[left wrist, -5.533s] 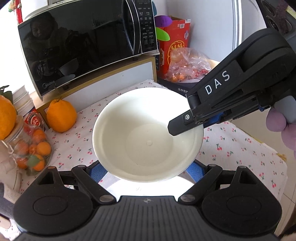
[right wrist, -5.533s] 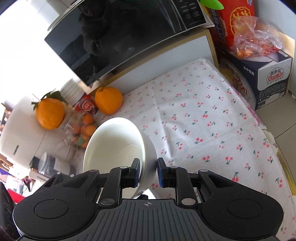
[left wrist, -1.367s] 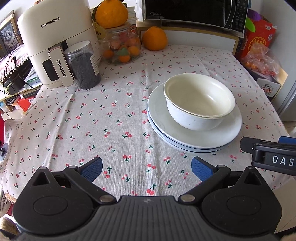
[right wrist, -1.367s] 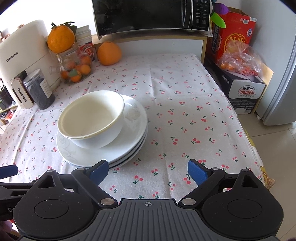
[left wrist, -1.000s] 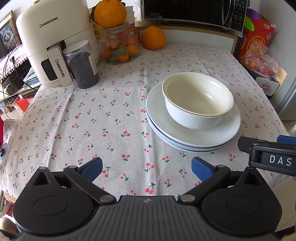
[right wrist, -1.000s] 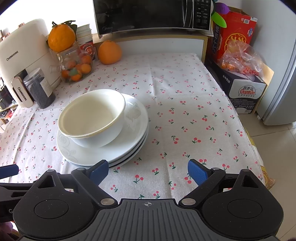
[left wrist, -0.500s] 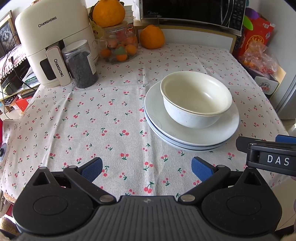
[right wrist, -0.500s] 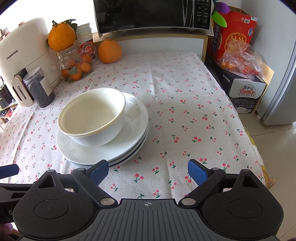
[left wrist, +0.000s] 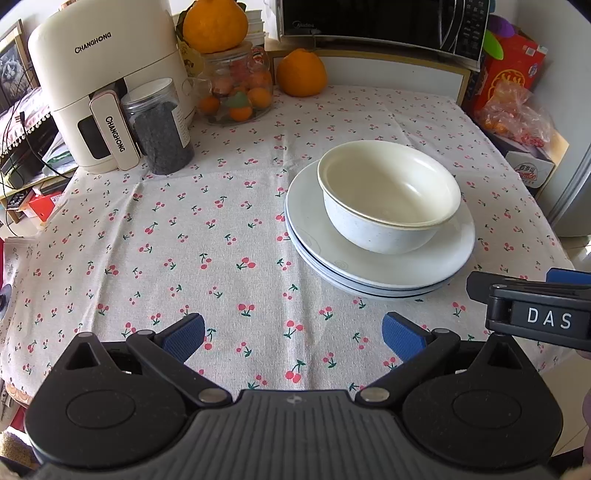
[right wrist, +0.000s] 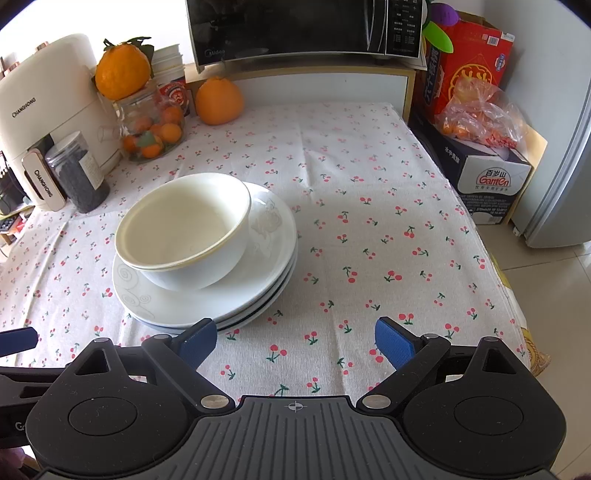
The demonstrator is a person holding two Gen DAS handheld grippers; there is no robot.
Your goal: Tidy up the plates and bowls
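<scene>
Two nested white bowls (left wrist: 388,199) stand on a stack of white plates (left wrist: 332,254) on the cherry-print tablecloth (left wrist: 184,229). The bowls (right wrist: 184,229) and the plates (right wrist: 273,266) also show in the right wrist view. My left gripper (left wrist: 291,334) is open and empty, above the cloth near the front edge, short of the plates. My right gripper (right wrist: 291,341) is open and empty, just in front and to the right of the plates. The right gripper's side (left wrist: 532,310) shows in the left wrist view.
At the back left stand a white air fryer (left wrist: 103,88), a dark-filled jar (left wrist: 159,125) and a fruit jar (left wrist: 236,88) topped by an orange. A microwave (right wrist: 303,29) sits on a shelf behind. Boxes and a bagged fruit pack (right wrist: 476,118) stand right of the table.
5.5 s ago both grippers held a white bowl in the air. Now the bowl rests nested on the plates and both grippers are open and drawn back. Over the last second, almost no movement.
</scene>
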